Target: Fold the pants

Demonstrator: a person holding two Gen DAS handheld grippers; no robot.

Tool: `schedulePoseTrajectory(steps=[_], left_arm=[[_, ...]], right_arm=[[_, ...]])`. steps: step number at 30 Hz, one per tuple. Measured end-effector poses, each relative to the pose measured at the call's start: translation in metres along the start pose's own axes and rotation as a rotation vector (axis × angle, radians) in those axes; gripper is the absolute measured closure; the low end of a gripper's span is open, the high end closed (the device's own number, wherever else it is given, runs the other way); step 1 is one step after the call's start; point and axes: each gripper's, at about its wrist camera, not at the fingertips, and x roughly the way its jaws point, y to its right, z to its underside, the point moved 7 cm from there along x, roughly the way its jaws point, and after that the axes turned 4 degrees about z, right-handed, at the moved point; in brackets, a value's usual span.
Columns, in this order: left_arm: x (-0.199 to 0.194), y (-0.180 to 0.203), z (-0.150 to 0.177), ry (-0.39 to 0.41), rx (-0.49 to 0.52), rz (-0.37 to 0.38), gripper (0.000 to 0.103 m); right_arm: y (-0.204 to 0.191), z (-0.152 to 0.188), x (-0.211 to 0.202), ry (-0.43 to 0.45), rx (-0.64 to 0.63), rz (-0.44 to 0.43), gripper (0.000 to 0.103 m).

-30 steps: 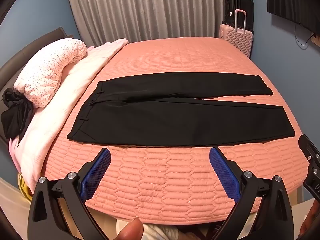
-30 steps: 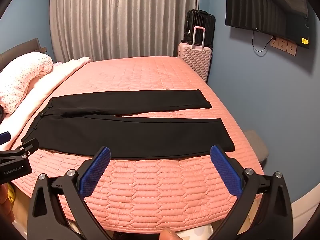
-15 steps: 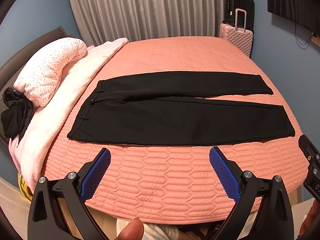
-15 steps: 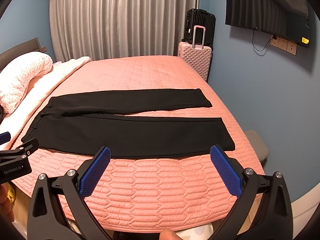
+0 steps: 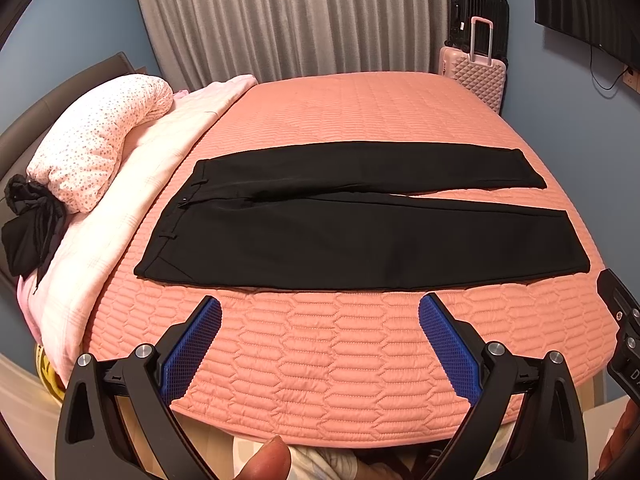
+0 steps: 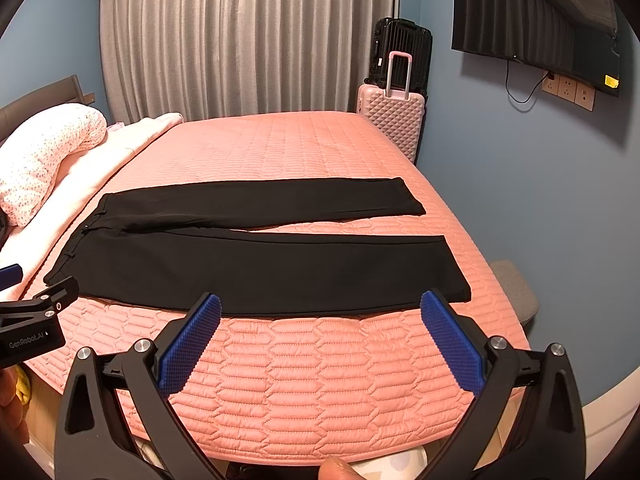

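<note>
Straight ahead of your hand-held grippers lies the bed with its salmon-pink quilted bedspread (image 5: 360,120). Off to their left, a pale pink folded blanket (image 5: 132,184) runs along the bedspread's edge, with a white dotted rolled pillow (image 5: 96,148) on it and a black bundle of cloth (image 5: 28,232) at the pillow's near end. Beyond the bed hang grey pleated curtains (image 6: 248,36). To the far right stand a pink hard-shell suitcase (image 6: 394,116) and a black suitcase (image 6: 402,46) behind it, with a wall-mounted dark screen (image 6: 532,24) further right.
</note>
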Motion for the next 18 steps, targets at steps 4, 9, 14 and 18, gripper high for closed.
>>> schedulePoseTrajectory(steps=[4, 9, 14, 18], left_arm=[[0.0000, -0.0009, 0.0007, -0.002, -0.001, 0.003, 0.006], [-0.0001, -0.0010, 0.0008, 0.000, -0.004, 0.000, 0.006], [0.0000, -0.0009, 0.0011, 0.000, -0.002, 0.002, 0.006], [0.0001, -0.0008, 0.0009, -0.001, -0.002, 0.003, 0.006]], right_arm=[[0.0006, -0.0003, 0.0000, -0.001, 0.001, 0.000, 0.005], [0.0006, -0.0005, -0.0002, -0.002, 0.002, 0.002, 0.005], [-0.0006, -0.0010, 0.0004, -0.003, 0.005, 0.005, 0.005], [-0.0005, -0.0010, 0.0002, -0.003, 0.003, 0.005, 0.005]])
